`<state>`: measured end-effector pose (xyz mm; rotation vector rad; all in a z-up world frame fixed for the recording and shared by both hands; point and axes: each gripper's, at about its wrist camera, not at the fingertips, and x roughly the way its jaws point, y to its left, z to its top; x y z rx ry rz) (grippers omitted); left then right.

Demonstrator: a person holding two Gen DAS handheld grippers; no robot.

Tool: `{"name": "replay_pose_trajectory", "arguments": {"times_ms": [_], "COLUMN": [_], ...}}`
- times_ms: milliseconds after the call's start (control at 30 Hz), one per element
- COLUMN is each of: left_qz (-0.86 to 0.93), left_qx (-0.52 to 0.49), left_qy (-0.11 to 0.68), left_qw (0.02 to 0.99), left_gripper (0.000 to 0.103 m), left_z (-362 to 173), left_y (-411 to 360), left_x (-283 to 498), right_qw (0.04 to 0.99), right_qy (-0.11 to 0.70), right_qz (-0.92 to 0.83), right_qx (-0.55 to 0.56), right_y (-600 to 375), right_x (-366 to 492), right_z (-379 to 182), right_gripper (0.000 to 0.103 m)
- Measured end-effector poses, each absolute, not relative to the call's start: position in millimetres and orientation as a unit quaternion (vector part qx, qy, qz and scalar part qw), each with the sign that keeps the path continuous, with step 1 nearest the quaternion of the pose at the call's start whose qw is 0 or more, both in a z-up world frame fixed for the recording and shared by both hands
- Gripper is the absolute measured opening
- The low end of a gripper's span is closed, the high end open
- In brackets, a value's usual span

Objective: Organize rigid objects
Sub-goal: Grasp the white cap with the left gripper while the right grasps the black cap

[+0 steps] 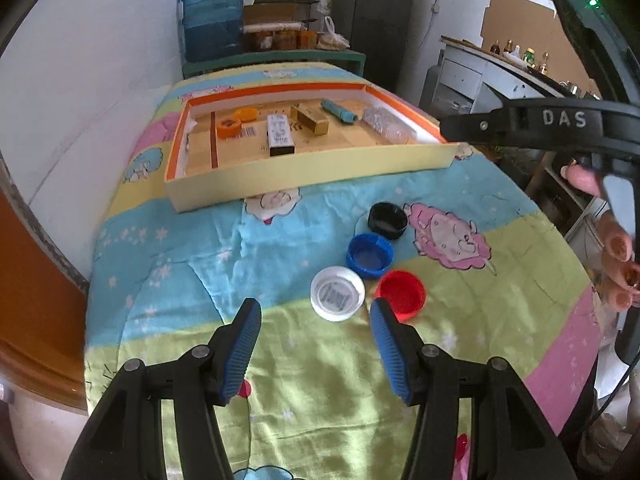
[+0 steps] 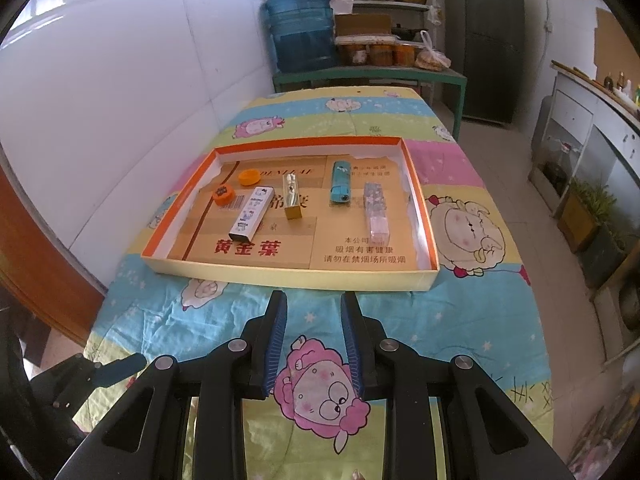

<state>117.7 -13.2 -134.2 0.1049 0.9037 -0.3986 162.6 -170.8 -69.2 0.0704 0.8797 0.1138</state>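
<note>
My left tongs (image 1: pixel 315 312) stand spread wide with nothing between them, just short of the white cap (image 1: pixel 337 293) and red cap (image 1: pixel 401 294) on the quilt (image 1: pixel 180 264). My right tongs (image 2: pixel 314 304) are narrowed but empty, hovering before the shallow box (image 2: pixel 288 272) of lighters.

A domestic kitchen or storage room is indicated. A large blue water jug (image 2: pixel 302 28) is stood on a green bench (image 2: pixel 368 74) against the far wall. Shelves (image 2: pixel 376 0) loaded with pots and jars are seen beside a dark refrigerator (image 2: pixel 486 36). Bottles are lined on a white cabinet (image 1: pixel 476 76). The desk is covered with a cartoon-print quilt (image 2: pixel 460 312).
</note>
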Motion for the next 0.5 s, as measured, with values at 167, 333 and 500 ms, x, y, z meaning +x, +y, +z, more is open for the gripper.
{"name": "replay_pose_trajectory", "arguments": {"times_ms": [167,333,500], "left_qz": [-0.19,-0.183,-0.174], "left_qx": [0.058,0.062,0.061], "left_qy": [0.441,0.439,0.437], "left_qw": [0.875,0.878,0.88], "left_gripper": [0.057,0.057,0.05], "left_z": [-141,-143,-143], "left_y": [-20,-26,-27], "left_x": [124,133,137], "right_qw": [0.902,0.9,0.895], "right_qy": [0.427,0.432,0.441], "right_qz": [0.055,0.052,0.062], "right_qx": [0.033,0.037,0.039], "right_y": [-171,-175,-175], "right_x": [163,163,160], "right_z": [-71,-76,-86], "right_gripper": [0.028,0.028,0.028]}}
